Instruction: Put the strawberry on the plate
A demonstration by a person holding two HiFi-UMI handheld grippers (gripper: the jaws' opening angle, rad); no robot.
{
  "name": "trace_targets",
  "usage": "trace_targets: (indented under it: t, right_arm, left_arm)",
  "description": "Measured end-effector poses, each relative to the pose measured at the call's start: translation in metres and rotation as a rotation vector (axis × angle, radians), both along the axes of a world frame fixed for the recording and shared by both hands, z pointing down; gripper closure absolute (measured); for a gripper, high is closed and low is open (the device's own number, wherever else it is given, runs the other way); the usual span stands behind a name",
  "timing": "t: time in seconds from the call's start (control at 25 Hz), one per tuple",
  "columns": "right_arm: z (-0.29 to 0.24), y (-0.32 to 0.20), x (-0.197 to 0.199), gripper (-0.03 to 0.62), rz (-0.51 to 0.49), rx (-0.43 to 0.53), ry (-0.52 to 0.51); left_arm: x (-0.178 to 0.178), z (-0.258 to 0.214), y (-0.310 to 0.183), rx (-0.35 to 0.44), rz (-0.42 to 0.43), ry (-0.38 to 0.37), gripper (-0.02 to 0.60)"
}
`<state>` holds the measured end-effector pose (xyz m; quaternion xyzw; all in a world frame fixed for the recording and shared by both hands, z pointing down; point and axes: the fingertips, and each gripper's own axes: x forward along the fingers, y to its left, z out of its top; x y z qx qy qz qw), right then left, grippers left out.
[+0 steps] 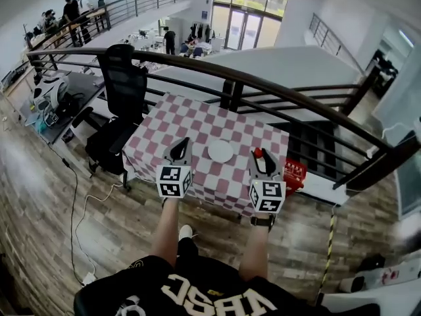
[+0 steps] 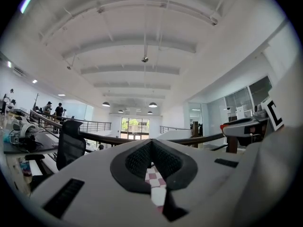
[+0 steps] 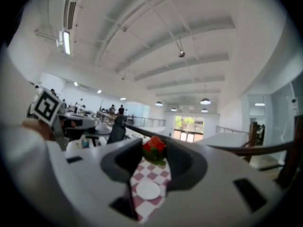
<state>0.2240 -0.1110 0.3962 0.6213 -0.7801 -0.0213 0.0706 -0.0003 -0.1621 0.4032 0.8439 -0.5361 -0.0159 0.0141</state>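
A red strawberry (image 3: 154,145) with green leaves is pinched between the tips of my right gripper (image 3: 155,151), which is shut on it. In the head view the strawberry (image 1: 258,153) hangs above the right part of the red-and-white checked table (image 1: 191,120). The white plate (image 1: 220,151) lies on the cloth just left of it, between the two grippers. Through the right jaws' gap the plate (image 3: 148,190) shows below the berry. My left gripper (image 1: 183,143) hovers left of the plate, jaws together and holding nothing; in its own view the left gripper (image 2: 151,144) shows only cloth (image 2: 155,178) below its tips.
A black office chair (image 1: 123,87) stands at the table's left. A dark railing (image 1: 276,91) runs behind the table, with an open drop beyond it. A red box (image 1: 295,174) sits by the table's right edge. Cables trail on the wooden floor (image 1: 72,196) at left.
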Motion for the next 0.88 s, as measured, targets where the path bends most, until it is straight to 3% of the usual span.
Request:
trace_targets:
  t: [0.32, 0.52, 0.88]
  right_arm:
    - [0.000, -0.120, -0.049, 0.434, -0.022, -0.011, -0.008]
    - [0.003, -0.172, -0.073, 0.434, -0.036, -0.009, -0.020]
    - [0.060, -0.221, -0.036, 0.434, 0.062, -0.115, -0.092]
  left_arm:
    - [-0.017, -0.006, -0.123, 0.007, 0.061, 0.004, 0.566]
    - [-0.026, 0.010, -0.170, -0.025, 0.121, 0.002, 0.566]
    - [-0.023, 0.068, -0.214, -0.126, 0.162, 0.005, 0.566]
